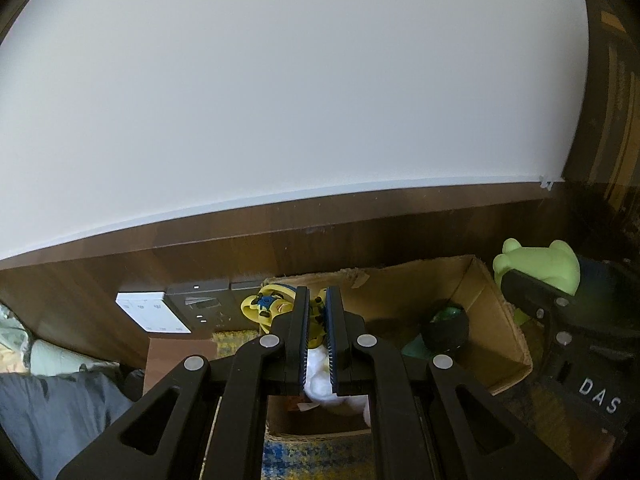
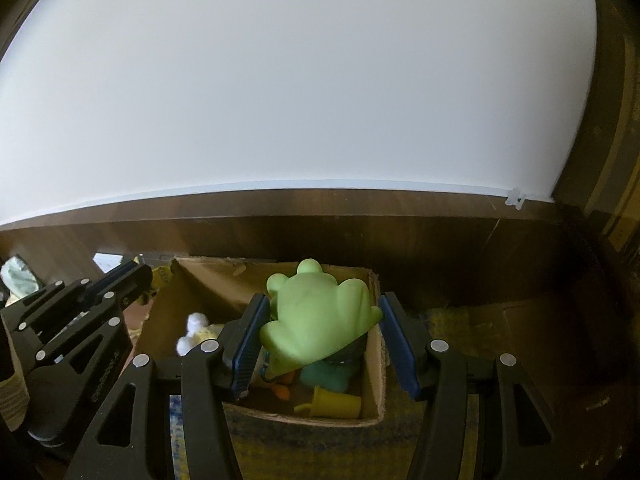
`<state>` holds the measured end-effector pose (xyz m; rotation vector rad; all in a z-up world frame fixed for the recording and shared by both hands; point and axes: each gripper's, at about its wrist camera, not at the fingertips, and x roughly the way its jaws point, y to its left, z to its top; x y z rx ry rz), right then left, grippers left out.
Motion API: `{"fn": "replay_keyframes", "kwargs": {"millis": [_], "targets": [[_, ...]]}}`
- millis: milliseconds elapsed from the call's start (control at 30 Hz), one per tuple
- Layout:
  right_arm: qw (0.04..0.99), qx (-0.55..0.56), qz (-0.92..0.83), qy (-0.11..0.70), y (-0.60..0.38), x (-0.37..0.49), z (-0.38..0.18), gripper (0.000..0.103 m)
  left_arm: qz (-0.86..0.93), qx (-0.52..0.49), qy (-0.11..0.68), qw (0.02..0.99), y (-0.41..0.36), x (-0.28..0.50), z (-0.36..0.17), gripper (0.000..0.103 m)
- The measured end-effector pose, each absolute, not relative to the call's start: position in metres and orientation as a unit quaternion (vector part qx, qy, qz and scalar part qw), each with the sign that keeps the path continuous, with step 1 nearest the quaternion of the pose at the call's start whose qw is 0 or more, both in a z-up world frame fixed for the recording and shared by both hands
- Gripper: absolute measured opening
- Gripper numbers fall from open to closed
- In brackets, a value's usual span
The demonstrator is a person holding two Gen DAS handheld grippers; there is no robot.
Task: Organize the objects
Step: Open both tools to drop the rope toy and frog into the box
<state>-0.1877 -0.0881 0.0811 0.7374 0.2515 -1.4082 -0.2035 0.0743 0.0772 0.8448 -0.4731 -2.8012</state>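
The left gripper (image 1: 318,320) is clamped on a yellow toy (image 1: 272,307) above the cardboard box (image 2: 192,300); the right gripper (image 2: 326,340) stands spread wide around a green frog toy (image 2: 320,316), whether touching I cannot tell; beyond, a yellow cup (image 2: 334,402) lies in the box, against a wood-panelled wall (image 2: 400,236)

White letters "DAS" stand on the black body of the right gripper (image 1: 560,300), seen from the left wrist
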Motion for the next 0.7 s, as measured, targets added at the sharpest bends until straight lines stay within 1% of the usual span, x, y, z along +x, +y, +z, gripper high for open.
{"fn": "replay_keyframes", "kwargs": {"millis": [33, 100, 133, 167, 200, 233, 267, 300, 333, 367, 700], "targets": [[0.693, 0.330, -0.631, 0.114, -0.089, -0.188, 0.081, 0.059, -0.941, 0.286, -0.158, 0.092, 0.074, -0.204, 0.077, 0.011], [0.692, 0.327, -0.633, 0.118, -0.089, -0.187, 0.081, 0.071, -0.939, 0.287, -0.162, 0.099, 0.075, -0.203, 0.075, 0.015], [0.690, 0.325, -0.636, 0.117, -0.089, -0.188, 0.082, 0.083, -0.938, 0.287, -0.165, 0.103, 0.075, -0.203, 0.075, 0.026], [0.688, 0.322, -0.640, 0.114, -0.087, -0.189, 0.083, 0.090, -0.937, 0.286, -0.166, 0.108, 0.075, -0.201, 0.075, 0.040], [0.687, 0.319, -0.643, 0.113, -0.086, -0.189, 0.084, 0.091, -0.937, 0.284, -0.166, 0.114, 0.075, -0.200, 0.075, 0.047], [0.685, 0.315, -0.647, 0.112, -0.084, -0.190, 0.085, 0.092, -0.938, 0.280, -0.166, 0.122, 0.075, -0.197, 0.076, 0.060], [0.684, 0.313, -0.649, 0.114, -0.083, -0.190, 0.086, 0.093, -0.938, 0.276, -0.165, 0.130, 0.074, -0.195, 0.077, 0.069], [0.683, 0.313, -0.650, 0.116, -0.082, -0.190, 0.086, 0.093, -0.938, 0.274, -0.163, 0.136, 0.074, -0.193, 0.078, 0.074], [0.683, 0.314, -0.649, 0.117, -0.082, -0.190, 0.086, 0.093, -0.938, 0.273, -0.161, 0.143, 0.073, -0.191, 0.078, 0.083], [0.682, 0.316, -0.649, 0.119, -0.081, -0.190, 0.086, 0.093, -0.937, 0.273, -0.159, 0.149, 0.072, -0.189, 0.079, 0.085], [0.678, 0.330, -0.646, 0.118, -0.058, -0.193, 0.084, 0.096, -0.933, 0.278, -0.154, 0.170, 0.075, -0.166, 0.082, 0.087]]}}
